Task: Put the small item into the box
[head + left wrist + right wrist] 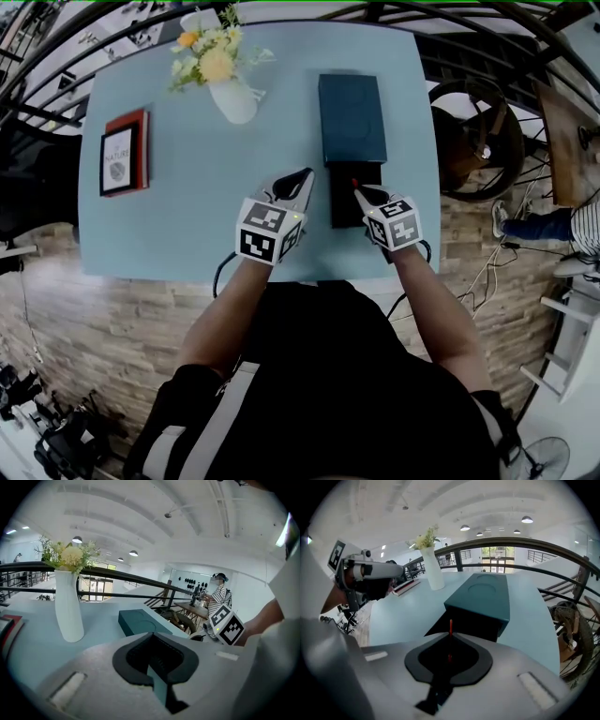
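In my right gripper (450, 640), jaws pinched shut, I am holding the small red stick (450, 624) upright; the teal box (480, 597) is lying straight ahead, its open black tray (342, 202) just below the tip, while my left gripper (153, 644) is idling closed, empty

On the table (187, 216), the vase (234, 101) stands left of the box (352, 117), and the books (125, 152) lie farther left. The drawer (342, 214) sticks out of the box's near end. Over the drawer is the right gripper (357, 190), the small item (450, 626) between its jaws, with the left gripper (304, 175) just left.
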`<state>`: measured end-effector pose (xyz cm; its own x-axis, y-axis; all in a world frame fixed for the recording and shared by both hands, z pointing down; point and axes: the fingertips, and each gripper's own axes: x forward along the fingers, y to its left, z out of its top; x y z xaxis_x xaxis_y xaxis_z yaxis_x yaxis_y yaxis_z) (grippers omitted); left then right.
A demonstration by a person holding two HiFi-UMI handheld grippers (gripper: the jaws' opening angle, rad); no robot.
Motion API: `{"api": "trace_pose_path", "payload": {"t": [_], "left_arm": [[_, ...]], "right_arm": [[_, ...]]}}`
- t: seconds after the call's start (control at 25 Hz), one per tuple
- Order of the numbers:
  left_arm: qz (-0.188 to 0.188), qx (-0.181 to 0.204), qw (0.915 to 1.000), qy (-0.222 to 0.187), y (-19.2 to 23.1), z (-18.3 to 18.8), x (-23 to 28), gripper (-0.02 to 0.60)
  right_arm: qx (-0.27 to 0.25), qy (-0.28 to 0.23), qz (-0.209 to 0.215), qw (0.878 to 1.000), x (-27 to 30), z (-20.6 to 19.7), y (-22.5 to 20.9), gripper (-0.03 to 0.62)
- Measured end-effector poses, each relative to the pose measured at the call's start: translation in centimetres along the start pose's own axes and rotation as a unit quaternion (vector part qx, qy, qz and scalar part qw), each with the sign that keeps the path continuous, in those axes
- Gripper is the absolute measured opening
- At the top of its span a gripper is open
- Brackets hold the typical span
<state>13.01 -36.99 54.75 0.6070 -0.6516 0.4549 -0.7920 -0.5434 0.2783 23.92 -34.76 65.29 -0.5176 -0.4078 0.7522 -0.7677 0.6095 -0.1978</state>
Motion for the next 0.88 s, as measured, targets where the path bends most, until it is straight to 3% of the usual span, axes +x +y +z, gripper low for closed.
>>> {"api": "trace_pose_path", "payload": {"t": [0.32, 0.48, 0.68, 0.88], "left_arm": [[0.002, -0.005, 1.0, -0.002, 0.6, -0.6, -1.5, 0.008], [0.006, -0.009, 0.9999, -0.005, 1.2, -0.7, -2.4, 0.008], [0.009, -0.011, 0.9999, -0.007, 1.8, -1.0, -3.1, 0.008], [0.006, -0.01, 0.9999, -0.006, 1.8, -1.2, -3.6, 0.008]], "right_arm": [[-0.075, 0.097, -0.04, 0.992, 2.7, -2.2, 0.0, 0.014], [-0.101, 0.138, -0.032, 0.985, 3.7, -3.3, 0.8, 0.014], [-0.125, 0.165, -0.029, 0.978, 4.2, -4.0, 1.2, 0.015], [-0.123, 0.16, -0.033, 0.979, 4.2, -3.5, 1.3, 0.015]]}}
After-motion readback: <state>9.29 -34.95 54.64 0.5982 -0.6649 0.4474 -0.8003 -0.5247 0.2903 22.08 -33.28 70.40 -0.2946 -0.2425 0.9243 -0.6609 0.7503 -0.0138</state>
